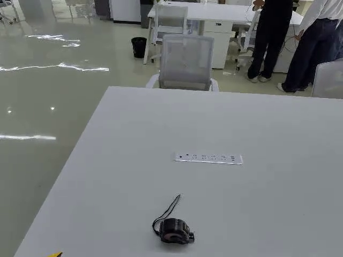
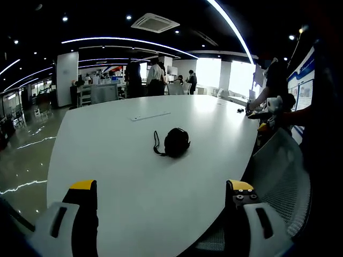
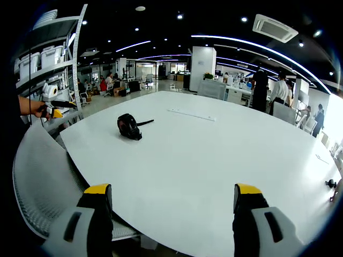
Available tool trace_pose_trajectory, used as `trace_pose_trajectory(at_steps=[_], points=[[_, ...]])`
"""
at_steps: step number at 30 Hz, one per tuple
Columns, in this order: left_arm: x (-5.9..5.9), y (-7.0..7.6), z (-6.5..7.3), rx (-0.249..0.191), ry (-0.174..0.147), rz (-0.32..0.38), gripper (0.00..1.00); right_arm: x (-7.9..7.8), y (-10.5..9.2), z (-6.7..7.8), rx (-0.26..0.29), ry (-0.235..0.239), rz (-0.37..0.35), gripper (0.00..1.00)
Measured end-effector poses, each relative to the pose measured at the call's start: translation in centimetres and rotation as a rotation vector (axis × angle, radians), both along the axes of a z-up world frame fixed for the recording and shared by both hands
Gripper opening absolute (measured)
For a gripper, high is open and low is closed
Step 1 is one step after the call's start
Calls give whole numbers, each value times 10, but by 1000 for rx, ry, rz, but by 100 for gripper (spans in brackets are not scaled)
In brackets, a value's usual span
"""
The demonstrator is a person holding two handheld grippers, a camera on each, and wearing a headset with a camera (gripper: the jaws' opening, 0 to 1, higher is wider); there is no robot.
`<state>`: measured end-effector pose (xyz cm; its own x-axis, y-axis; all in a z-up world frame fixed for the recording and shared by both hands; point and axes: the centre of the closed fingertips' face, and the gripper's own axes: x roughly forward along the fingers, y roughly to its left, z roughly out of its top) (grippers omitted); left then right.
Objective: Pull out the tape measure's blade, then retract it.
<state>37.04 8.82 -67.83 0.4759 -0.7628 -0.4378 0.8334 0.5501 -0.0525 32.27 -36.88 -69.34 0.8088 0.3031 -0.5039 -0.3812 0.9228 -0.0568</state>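
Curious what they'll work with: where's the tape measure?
Low and central in the head view, the tape measure lies on the white table, nearer the person than the power strip.

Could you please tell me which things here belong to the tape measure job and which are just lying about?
For the job: tape measure, left hand-held gripper, right hand-held gripper.
Lying about: power strip, chair, bin.

Setting: open-plan office. Large white table (image 1: 268,123) with a power strip (image 1: 209,158) on it; mesh chair (image 1: 186,61) at its far edge. Beyond: more white desks (image 1: 214,13), bin (image 1: 139,46), glossy floor (image 1: 53,91), people (image 1: 270,37) standing. Ceiling light strips (image 3: 257,45), vent (image 3: 273,27), shelving (image 3: 77,48) with boxes (image 3: 53,53).
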Motion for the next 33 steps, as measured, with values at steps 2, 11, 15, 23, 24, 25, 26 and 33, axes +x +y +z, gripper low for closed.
trace_pose_trajectory(at_steps=[2,11,15,23,24,25,26,33], points=[[4,-6,0,1,-3,-14,99,5,3,-2,-13,-4,19,95],[24,-23,-9,35,-22,-74,96,25,26,-6,-22,0,93,94],[33,-33,-7,11,-14,-79,95,38,37,-12,-10,9,116,90],[53,-53,-13,13,-19,-134,92,64,70,-22,-7,18,204,88],[54,-55,-13,14,-18,-141,92,66,72,-22,-7,20,211,88],[55,-57,-14,18,-18,-148,93,68,74,-22,-7,21,217,88],[57,-60,-14,25,-19,-159,93,71,78,-22,-1,18,228,89],[67,-71,-19,33,1,-190,94,84,94,-29,-16,33,288,88]])
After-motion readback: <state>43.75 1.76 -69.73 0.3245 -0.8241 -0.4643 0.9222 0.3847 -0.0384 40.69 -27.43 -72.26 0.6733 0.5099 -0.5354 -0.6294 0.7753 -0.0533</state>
